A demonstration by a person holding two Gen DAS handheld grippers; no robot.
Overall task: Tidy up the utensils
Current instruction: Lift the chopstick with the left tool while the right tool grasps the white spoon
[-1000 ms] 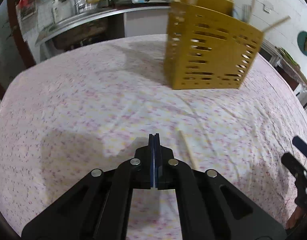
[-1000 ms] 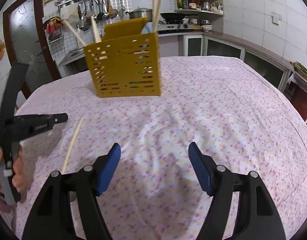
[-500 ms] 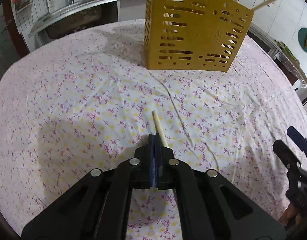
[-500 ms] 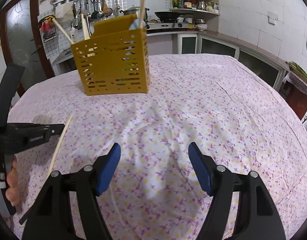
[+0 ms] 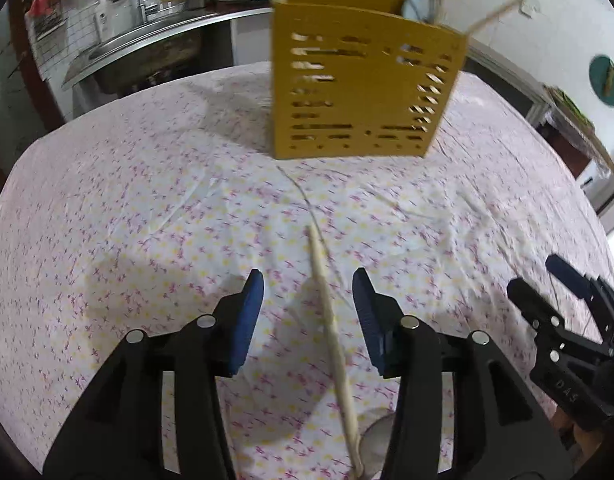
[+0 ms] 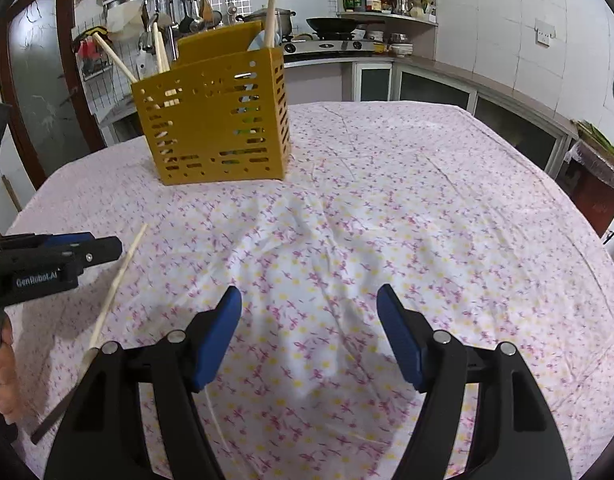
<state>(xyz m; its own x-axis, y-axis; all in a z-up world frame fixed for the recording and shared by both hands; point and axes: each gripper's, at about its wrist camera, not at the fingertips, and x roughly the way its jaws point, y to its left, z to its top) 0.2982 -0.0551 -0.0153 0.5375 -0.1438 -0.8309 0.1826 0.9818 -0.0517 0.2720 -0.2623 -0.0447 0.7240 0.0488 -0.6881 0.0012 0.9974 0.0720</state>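
Two sets of tongs stood nearest. Left tongs [image 5: 307, 300]: jaws had just been opening, released, one chopstick [image 5: 331, 320] lying loose between them, untouched by either pad. Right tongs [image 6: 309, 332]: spread wide, nothing between them. Floral-clothed counter [image 6: 427, 200] beyond. Yellow slotted utensil holder [image 6: 215, 132] farthest, chopsticks standing inside.

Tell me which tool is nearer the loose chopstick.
Left. The left tool has the chopstick between its just-opened jaws, untouched by either pad. The right tool sits open off to the chopstick's right, over bare cloth.
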